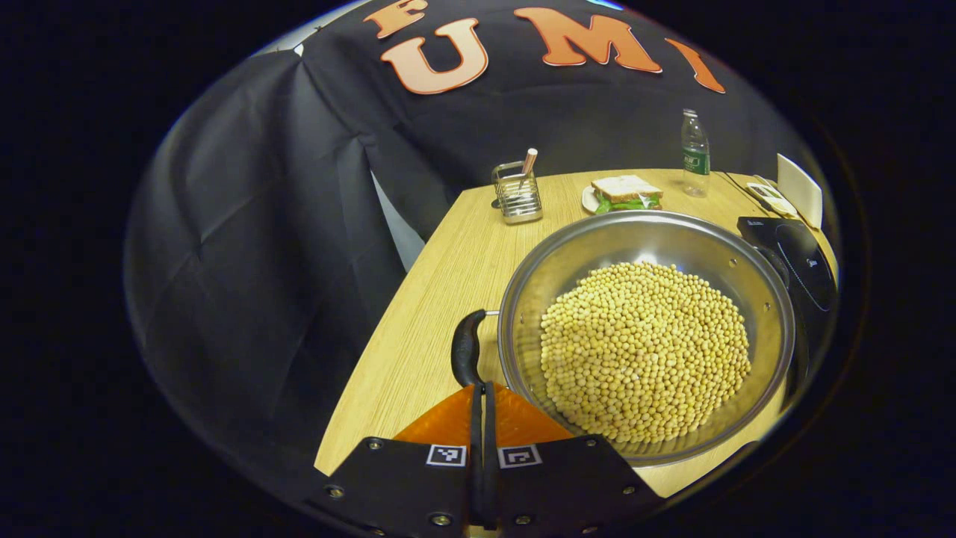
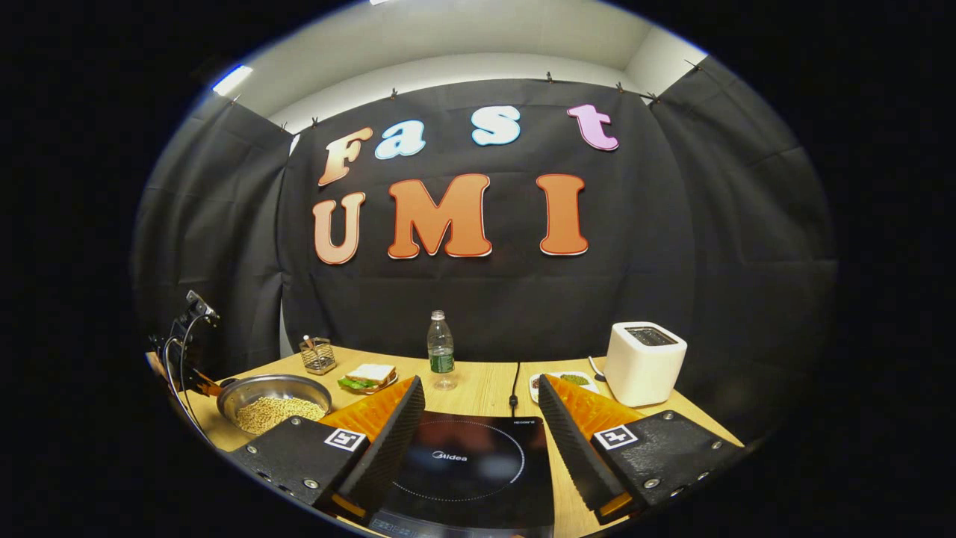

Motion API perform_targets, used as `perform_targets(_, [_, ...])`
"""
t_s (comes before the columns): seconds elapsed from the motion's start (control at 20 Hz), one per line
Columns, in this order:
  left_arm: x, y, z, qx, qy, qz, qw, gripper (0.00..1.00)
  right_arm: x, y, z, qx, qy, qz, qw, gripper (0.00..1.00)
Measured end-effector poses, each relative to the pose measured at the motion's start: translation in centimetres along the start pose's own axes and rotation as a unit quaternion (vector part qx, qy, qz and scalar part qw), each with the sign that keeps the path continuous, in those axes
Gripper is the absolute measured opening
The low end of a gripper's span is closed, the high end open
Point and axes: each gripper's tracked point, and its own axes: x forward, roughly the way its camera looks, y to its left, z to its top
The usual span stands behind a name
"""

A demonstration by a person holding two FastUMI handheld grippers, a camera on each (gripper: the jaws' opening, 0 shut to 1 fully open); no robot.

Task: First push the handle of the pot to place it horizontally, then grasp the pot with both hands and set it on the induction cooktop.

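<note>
A steel pot (image 1: 754,299) full of yellow beans (image 1: 646,347) stands on the wooden table (image 1: 433,299), just left of the black induction cooktop (image 1: 803,261). Its black handle (image 1: 466,345) sticks out from the left rim. My left gripper (image 1: 482,388) is shut with nothing between its fingers, and its tips touch the near end of that handle. In the right gripper view my right gripper (image 2: 479,385) hangs open above the cooktop (image 2: 463,456). The pot (image 2: 246,392) lies off to its left, with the left gripper (image 2: 183,351) behind it.
A wire utensil holder (image 1: 517,193), a sandwich on a plate (image 1: 626,193) and a water bottle (image 1: 694,153) stand at the back of the table. A white toaster (image 2: 644,362) and a small dish (image 2: 567,381) sit right of the cooktop. The table's left edge runs close to the handle.
</note>
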Motion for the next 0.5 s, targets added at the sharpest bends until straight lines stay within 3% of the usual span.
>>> perform_targets(0.5, [1.2, 0.5, 0.8, 0.008, -0.019, -0.005, 1.0, 0.01, 1.1, 3.2, -2.8, 0.026, 0.042, 0.028, 0.998, 0.95])
